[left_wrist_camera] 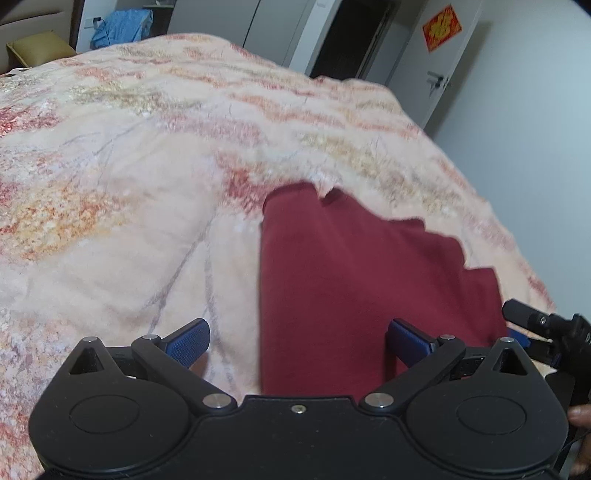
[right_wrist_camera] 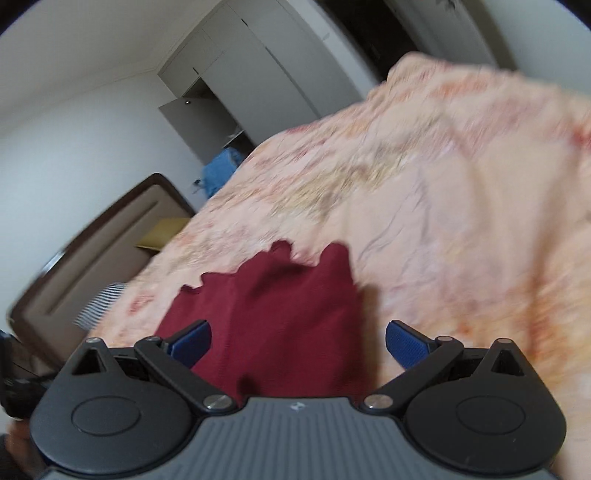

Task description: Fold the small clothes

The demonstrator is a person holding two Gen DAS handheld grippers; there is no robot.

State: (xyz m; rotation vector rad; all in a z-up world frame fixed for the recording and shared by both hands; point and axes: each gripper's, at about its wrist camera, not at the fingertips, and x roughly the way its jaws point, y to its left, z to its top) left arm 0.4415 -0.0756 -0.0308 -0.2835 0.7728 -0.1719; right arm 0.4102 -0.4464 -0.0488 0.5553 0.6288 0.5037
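Observation:
A dark red garment (left_wrist_camera: pixel 347 280) lies flat on a peach flowered blanket (left_wrist_camera: pixel 129 177), with a jagged far edge. In the left wrist view my left gripper (left_wrist_camera: pixel 299 341) is open, its blue pads wide apart above the garment's near left edge, holding nothing. The right gripper's black tip (left_wrist_camera: pixel 535 321) shows at the right edge of that view. In the right wrist view the same red garment (right_wrist_camera: pixel 280 317) lies under my right gripper (right_wrist_camera: pixel 299 343), which is open over the cloth's near right part, with nothing between its fingers. That view is blurred and tilted.
The blanket (right_wrist_camera: pixel 461 221) covers a bed that drops off at the right. A brown headboard (right_wrist_camera: pixel 92 251), an olive pillow (left_wrist_camera: pixel 37 48) and blue cloth (left_wrist_camera: pixel 122 26) lie at the far end. Grey wardrobes (right_wrist_camera: pixel 258 81), a dark doorway (left_wrist_camera: pixel 351 37) and a door with a red sign (left_wrist_camera: pixel 441 27) stand behind.

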